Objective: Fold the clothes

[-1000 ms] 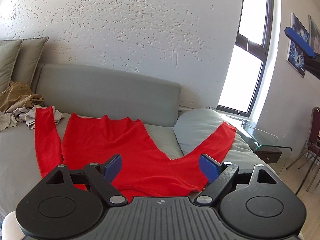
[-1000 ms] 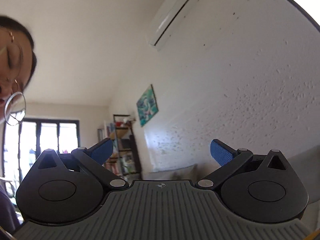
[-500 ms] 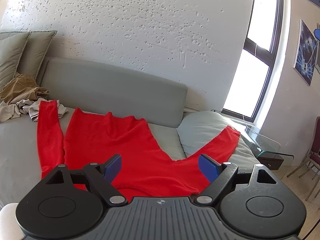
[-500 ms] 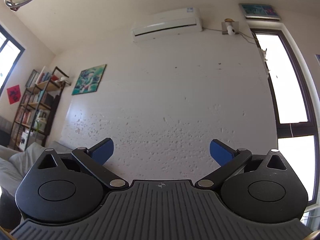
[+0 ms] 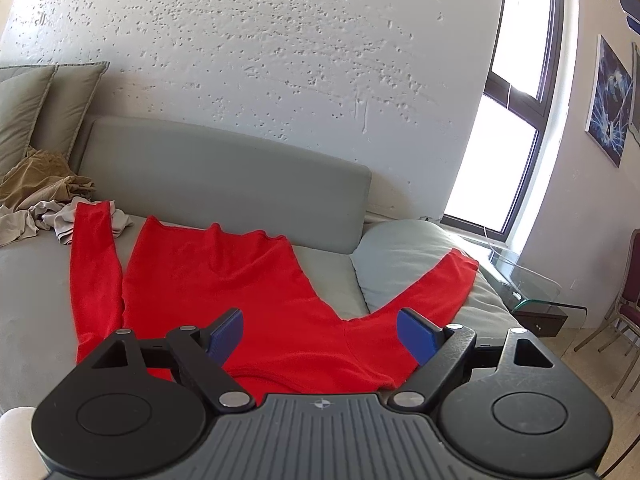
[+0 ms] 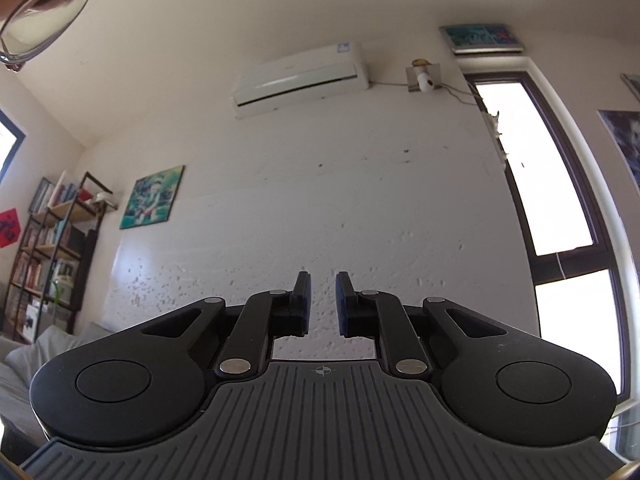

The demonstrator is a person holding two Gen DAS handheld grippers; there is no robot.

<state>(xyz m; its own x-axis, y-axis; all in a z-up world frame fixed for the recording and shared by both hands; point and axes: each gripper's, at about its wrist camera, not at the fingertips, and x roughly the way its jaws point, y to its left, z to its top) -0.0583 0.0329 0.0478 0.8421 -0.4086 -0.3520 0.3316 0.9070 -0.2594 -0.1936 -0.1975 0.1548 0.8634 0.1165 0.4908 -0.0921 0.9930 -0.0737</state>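
A red long-sleeved top [image 5: 224, 280] lies spread flat on the grey sofa [image 5: 36, 280]. One sleeve runs up the left side and the other lies over a grey pillow [image 5: 400, 256]. My left gripper [image 5: 318, 320] hovers open above the top's near edge with nothing between its blue pads. My right gripper [image 6: 322, 284] points upward at the white wall, away from the clothes. Its jaws are closing, with only a narrow gap left and nothing between them.
A heap of beige and tan clothes [image 5: 44, 200] sits at the sofa's far left below two cushions. A glass side table [image 5: 528, 292] and a chair [image 5: 628, 312] stand to the right. An air conditioner [image 6: 300, 76], bookshelf [image 6: 48, 248] and tall window [image 6: 552, 200] line the walls.
My right gripper swung and rolled from the ceiling to face the wall squarely. Its jaws went from wide apart to nearly together. The left gripper stayed open.
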